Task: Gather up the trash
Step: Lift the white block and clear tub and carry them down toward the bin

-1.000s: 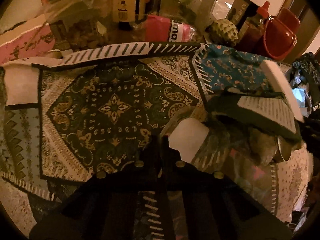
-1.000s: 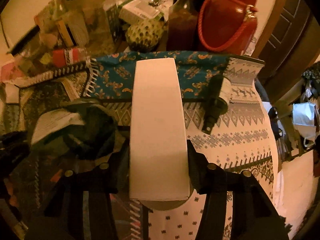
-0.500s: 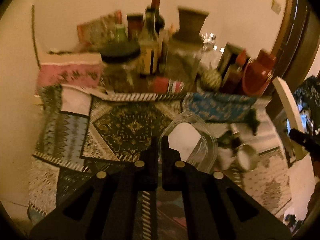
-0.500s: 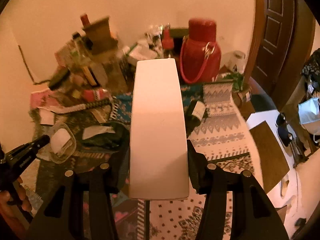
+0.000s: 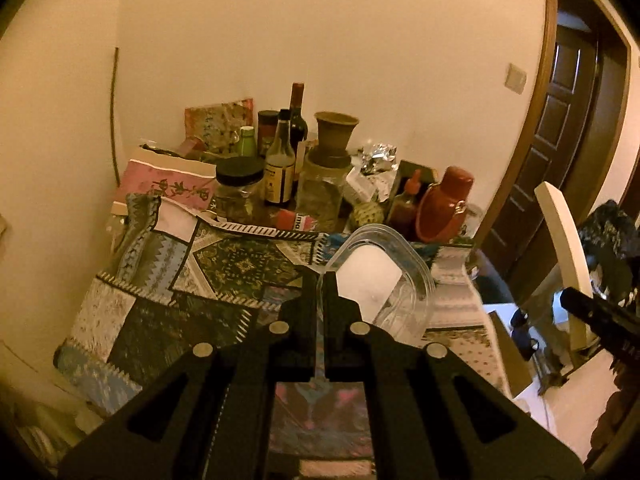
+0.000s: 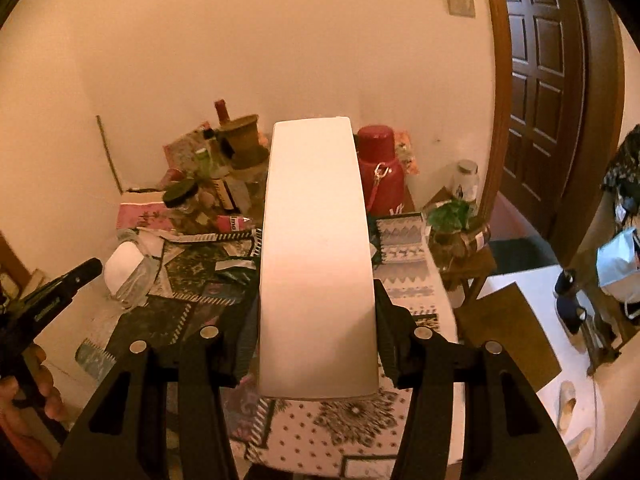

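My left gripper (image 5: 319,280) is shut on the thin rim of a clear plastic container (image 5: 392,280) that has something white inside. It hangs lifted above the patterned tablecloth (image 5: 160,320). In the right wrist view the same container (image 6: 128,268) shows at the left, with the left gripper (image 6: 93,268) and a hand behind it. My right gripper (image 6: 316,292) is shut on a long white box (image 6: 316,240), held by its sides and pointing away from the camera. The box (image 5: 560,240) and the right gripper (image 5: 570,300) also show at the right edge of the left wrist view.
Bottles and jars (image 5: 280,168) crowd the back of the table against the wall, beside a red flask (image 5: 444,208). A low side table holds a green plant (image 6: 452,216). A dark wooden door (image 6: 548,100) stands at the right, with shoes (image 6: 572,312) on the floor.
Both grippers have risen and drawn back from the table with the container and the white box still held. The table now looks smaller, and the wall and door have come into view.
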A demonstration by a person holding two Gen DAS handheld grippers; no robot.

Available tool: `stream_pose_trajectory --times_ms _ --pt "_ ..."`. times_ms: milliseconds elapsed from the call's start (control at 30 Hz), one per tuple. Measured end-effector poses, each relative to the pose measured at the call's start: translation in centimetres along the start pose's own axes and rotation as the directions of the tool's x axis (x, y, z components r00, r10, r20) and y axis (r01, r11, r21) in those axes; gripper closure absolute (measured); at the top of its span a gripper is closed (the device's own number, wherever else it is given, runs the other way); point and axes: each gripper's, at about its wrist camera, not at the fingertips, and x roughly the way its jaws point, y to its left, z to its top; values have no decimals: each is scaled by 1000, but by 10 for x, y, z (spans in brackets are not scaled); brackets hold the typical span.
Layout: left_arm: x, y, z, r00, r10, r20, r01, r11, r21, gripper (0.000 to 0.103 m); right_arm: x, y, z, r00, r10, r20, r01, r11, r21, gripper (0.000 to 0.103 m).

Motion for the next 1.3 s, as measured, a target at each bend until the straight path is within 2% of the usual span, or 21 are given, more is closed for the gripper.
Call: stream_pose_trajectory --times_ms 200,400,600,833,1133,1300 --pt "-46 -21 -9 999 5 41 -5 1000 -2 102 -32 6 -5 999 34 24 -32 997 -71 55" --pt "-87 -29 -11 997 -13 81 12 1000 15 102 -63 16 -15 996 77 55 -72 994 -84 55" --pt "-127 -28 -18 988 -75 132 67 996 61 102 -95 30 -30 994 63 95 -57 996 -67 55" --pt "-184 -3 -48 979 -158 130 143 982 120 102 -136 64 -68 994 22 108 -21 1000 -12 55" --pt "-253 53 -117 978 -193 84 179 972 156 102 -203 116 -140 993 -16 115 10 999 52 55" --pt "-278 78 -142 976 -211 53 201 967 154 102 -223 135 -162 995 -47 87 41 997 69 55"
